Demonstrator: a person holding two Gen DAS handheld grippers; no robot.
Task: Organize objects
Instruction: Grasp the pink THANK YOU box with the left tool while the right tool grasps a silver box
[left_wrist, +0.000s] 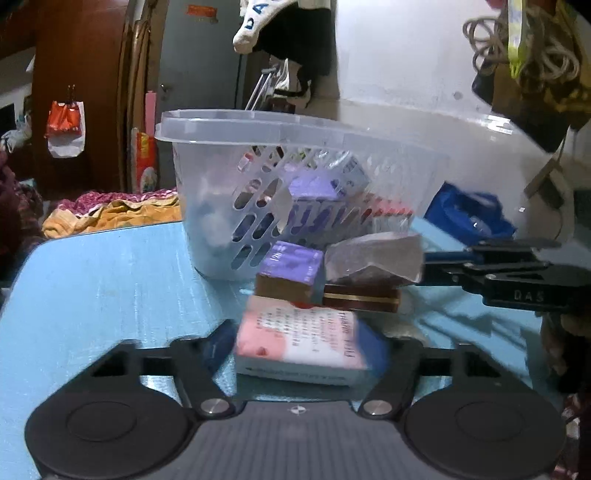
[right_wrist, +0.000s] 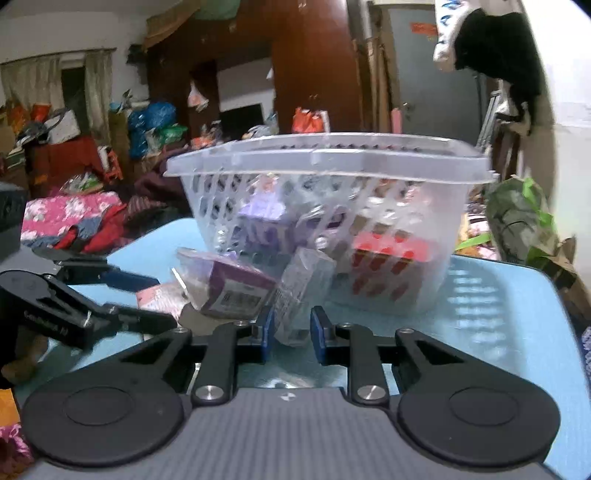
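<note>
Small cartons staged ahead of both claws, beside the basket.

Left claw apart, straddling the pink carton; right claw apart around the clear-wrapped box. Light, stiff, slippery: grip flat sides.

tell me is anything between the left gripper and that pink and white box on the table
Nothing visible. The pink and white box lies flat on the blue table, already between the open fingers of the left gripper. The purple box and the basket sit beyond it.
</note>
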